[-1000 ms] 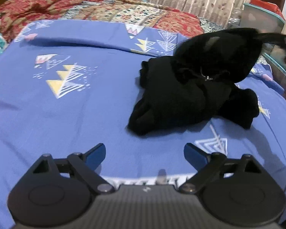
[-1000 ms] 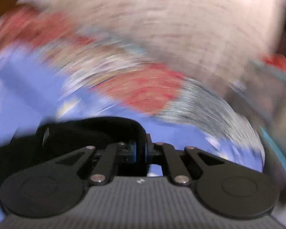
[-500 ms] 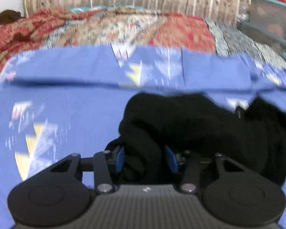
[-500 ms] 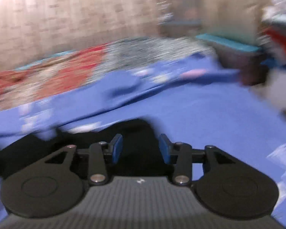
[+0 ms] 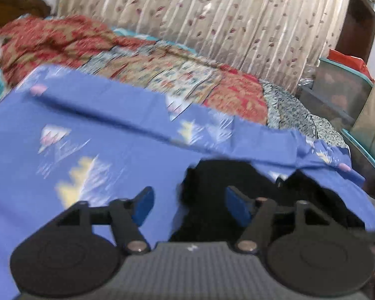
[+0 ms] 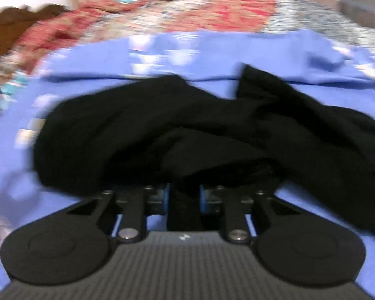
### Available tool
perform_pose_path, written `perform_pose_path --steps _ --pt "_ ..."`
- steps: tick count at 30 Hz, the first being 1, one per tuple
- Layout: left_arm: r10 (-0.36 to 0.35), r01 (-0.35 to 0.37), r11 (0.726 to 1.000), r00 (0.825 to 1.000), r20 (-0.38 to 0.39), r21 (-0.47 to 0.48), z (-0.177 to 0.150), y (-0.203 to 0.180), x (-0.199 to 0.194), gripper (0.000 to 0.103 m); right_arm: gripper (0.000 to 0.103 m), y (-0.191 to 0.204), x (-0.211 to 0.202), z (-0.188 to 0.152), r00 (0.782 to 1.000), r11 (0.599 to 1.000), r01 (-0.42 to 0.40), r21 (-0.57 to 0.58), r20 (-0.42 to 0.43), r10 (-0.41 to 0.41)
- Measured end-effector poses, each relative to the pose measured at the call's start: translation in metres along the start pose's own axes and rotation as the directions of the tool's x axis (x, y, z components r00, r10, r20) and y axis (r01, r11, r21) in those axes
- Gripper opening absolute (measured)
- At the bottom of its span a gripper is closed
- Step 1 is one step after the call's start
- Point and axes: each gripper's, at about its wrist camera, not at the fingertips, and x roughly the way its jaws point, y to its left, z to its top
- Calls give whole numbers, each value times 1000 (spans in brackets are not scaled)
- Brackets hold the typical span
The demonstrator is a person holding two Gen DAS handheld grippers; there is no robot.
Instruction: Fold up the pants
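The black pants (image 6: 162, 130) lie crumpled in a heap on the blue patterned bedsheet (image 6: 325, 95). In the right wrist view my right gripper (image 6: 183, 197) is shut on a fold of the pants at the near edge of the heap, cloth pinched between the blue pads. In the left wrist view the pants (image 5: 212, 182) lie just ahead and to the right on the sheet (image 5: 100, 125). My left gripper (image 5: 188, 205) is open, its blue pads wide apart, the pants' left edge between them but not held.
A red patterned quilt (image 5: 62, 40) lies across the far side of the bed below a beige curtain (image 5: 200, 7). Storage bins (image 5: 337, 92) stand at the right, past the bed's edge. A dark wooden headboard (image 5: 10, 10) is at the far left.
My left gripper has let go of the pants and opened, and pulled back to the left. My right gripper has closed on a fold of the pants and turned to face the heap.
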Motion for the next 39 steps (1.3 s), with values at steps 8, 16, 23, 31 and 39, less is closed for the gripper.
perform_pose_path --steps 8,16,23,31,39 --pt "93 -95 972 995 -19 -214 -52 94 -74 69 16 130 -9 33 872 870 -490 -46 -38 489" --pt "192 -164 931 980 53 -326 -64 152 -125 71 24 237 -2 55 699 689 -713 -127 -55 713" --pt "126 -112 919 992 13 -377 -84 167 -115 84 54 200 55 6 733 771 -635 -47 -353 582" --pt "-65 39 889 997 -41 -456 -85 152 -83 93 58 45 19 81 990 992 -129 -14 55 130" --pt "-89 71 906 996 -23 -418 -74 128 -100 103 86 -18 123 160 995 984 101 -149 -10 -104"
